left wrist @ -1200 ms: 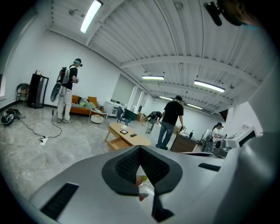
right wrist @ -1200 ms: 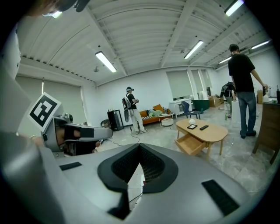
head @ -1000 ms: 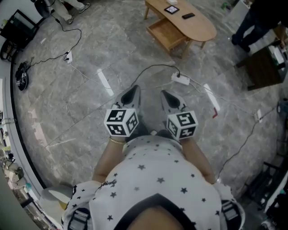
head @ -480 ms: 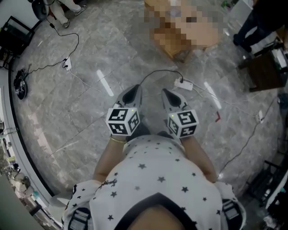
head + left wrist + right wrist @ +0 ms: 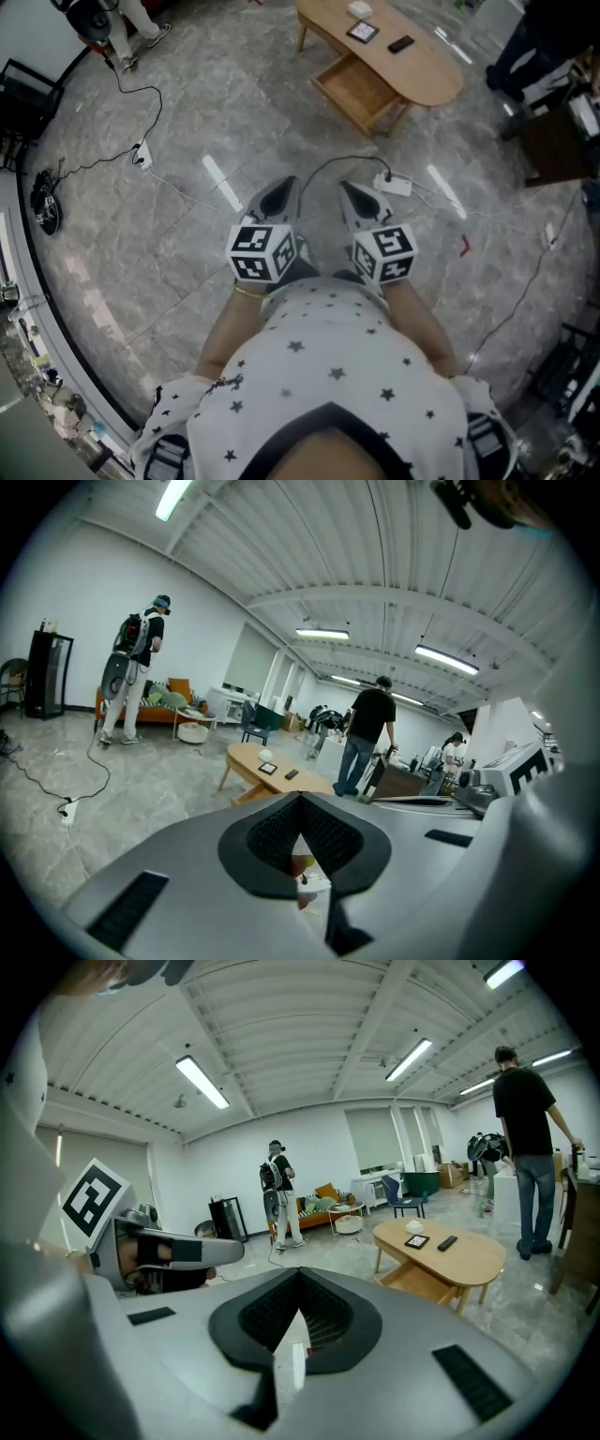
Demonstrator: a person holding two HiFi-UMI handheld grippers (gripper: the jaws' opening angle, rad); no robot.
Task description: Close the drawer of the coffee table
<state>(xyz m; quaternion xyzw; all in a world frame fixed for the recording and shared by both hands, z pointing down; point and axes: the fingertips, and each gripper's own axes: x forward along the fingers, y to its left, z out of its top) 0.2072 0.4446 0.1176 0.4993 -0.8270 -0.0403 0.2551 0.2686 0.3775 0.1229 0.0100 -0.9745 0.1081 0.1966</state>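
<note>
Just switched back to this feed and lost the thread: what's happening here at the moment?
A person in a star-print top stands on the grey stone floor with a gripper in each hand. The left gripper and right gripper are both shut and empty, held side by side in front of the body. The wooden coffee table lies well ahead, its drawer pulled open. A white power strip lies on the floor between. Nothing touches the drawer yet.

On the grey marble floor (image 5: 141,253), centre: one white power strip (image 5: 393,185), black cable (image 5: 349,157) attached. Dark desk (image 5: 555,145) at floor's right edge.
</note>
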